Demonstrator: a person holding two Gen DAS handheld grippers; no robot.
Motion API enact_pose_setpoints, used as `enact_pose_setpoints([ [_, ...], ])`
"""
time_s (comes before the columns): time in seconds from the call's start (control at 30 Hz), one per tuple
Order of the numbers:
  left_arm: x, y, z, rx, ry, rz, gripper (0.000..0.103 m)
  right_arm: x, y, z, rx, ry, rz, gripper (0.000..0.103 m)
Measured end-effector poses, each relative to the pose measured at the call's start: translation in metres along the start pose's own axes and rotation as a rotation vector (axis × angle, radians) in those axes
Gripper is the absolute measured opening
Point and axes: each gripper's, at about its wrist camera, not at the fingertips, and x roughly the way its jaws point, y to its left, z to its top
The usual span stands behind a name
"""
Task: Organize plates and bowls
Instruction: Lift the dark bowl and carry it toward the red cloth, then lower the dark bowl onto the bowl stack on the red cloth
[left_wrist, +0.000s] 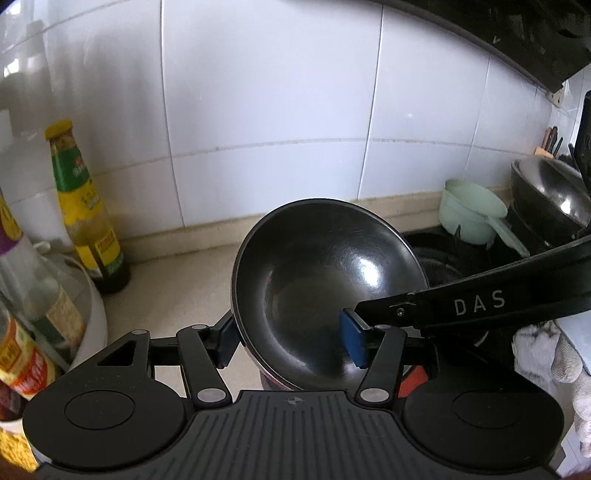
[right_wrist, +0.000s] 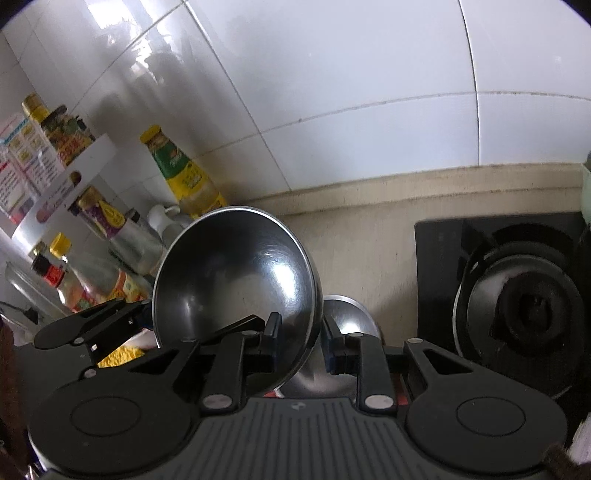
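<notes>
My right gripper (right_wrist: 299, 345) pinches the rim of a tilted steel bowl (right_wrist: 236, 280), held left of the stove (right_wrist: 517, 306). My left gripper (left_wrist: 290, 341) straddles its other edge, pads spread.

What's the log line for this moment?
right tongs: shut on bowl rim | left tongs: open, astride bowl rim | bowl: tilted

Two grippers are seen, the left gripper (left_wrist: 291, 341) and the right gripper (right_wrist: 301, 341). Two steel bowls are counted: the tilted bowl (right_wrist: 236, 280) and a second bowl (right_wrist: 347, 314) behind it. One mint ladle (left_wrist: 471, 214) is seen. Roughly six bottles (right_wrist: 181, 173) are counted, though the cluster is crowded.
</notes>
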Motion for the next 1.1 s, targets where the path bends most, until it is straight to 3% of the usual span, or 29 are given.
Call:
enact_pose_setpoints([
  [0.5,0.035,0.002,-0.029,-0.013,0.113,-0.024,0.062,0.03,-0.013,-0.027,0.035,0.1,-0.043,0.022],
  [0.77,0.046,0.013,-0.034,-0.041,0.135,-0.006,0.061,0.045,-0.01,-0.028,-0.065,0.058,-0.127,0.024],
  [1.1,0.056,0.006,-0.036,-0.006,0.153,-0.025,0.061,0.042,-0.011,-0.026,-0.104,0.034,-0.159,0.026],
])
